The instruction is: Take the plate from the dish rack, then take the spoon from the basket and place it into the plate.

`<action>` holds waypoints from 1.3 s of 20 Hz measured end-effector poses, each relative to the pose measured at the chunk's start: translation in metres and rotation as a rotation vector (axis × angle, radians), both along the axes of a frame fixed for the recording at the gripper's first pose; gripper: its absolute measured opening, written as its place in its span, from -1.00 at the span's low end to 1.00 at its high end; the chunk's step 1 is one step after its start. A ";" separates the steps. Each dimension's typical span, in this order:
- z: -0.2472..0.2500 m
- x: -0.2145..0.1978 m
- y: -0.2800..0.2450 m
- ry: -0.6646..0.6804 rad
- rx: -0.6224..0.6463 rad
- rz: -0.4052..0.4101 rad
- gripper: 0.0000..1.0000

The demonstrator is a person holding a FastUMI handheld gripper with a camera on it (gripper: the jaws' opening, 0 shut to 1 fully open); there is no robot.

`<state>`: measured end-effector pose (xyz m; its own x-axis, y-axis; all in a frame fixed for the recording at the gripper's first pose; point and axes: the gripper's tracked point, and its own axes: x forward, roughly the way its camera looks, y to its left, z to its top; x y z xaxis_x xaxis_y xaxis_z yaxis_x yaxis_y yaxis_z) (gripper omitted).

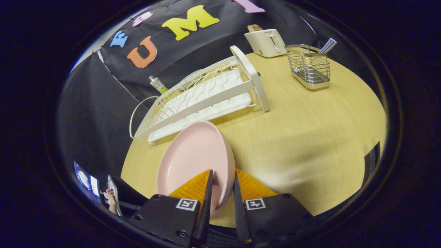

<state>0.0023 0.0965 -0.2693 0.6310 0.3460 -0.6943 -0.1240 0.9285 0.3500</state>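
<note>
Fingers of the gripper (223, 179) pinched the rim of a smooth, round pink plate (193, 158) at lower centre, over the pale wood-grain table (310, 131). Wire dish rack (203, 98) lay behind; mesh basket (310, 67) upper right.

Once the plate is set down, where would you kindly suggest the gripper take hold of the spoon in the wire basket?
Grip the spoon's checked handle, coming from above. It alone sticks up past the rim at the wire basket's far corner, leaning outward; the mesh walls likely block a side approach. For now the gripper is shut on the pink plate's rim.
</note>
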 end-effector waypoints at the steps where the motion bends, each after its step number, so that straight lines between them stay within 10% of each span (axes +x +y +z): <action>1: -0.003 0.001 -0.004 -0.008 -0.024 -0.007 -0.18; 5: 0.004 0.011 -0.029 -0.100 -0.086 -0.056 0.01; 11: 0.055 0.038 -0.084 -0.324 -0.122 -0.162 1.00; 26: 0.111 0.144 -0.224 -0.595 -0.250 -0.288 0.80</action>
<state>0.1461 -0.1271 -0.1585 0.9707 -0.0164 -0.2399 0.0345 0.9969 0.0713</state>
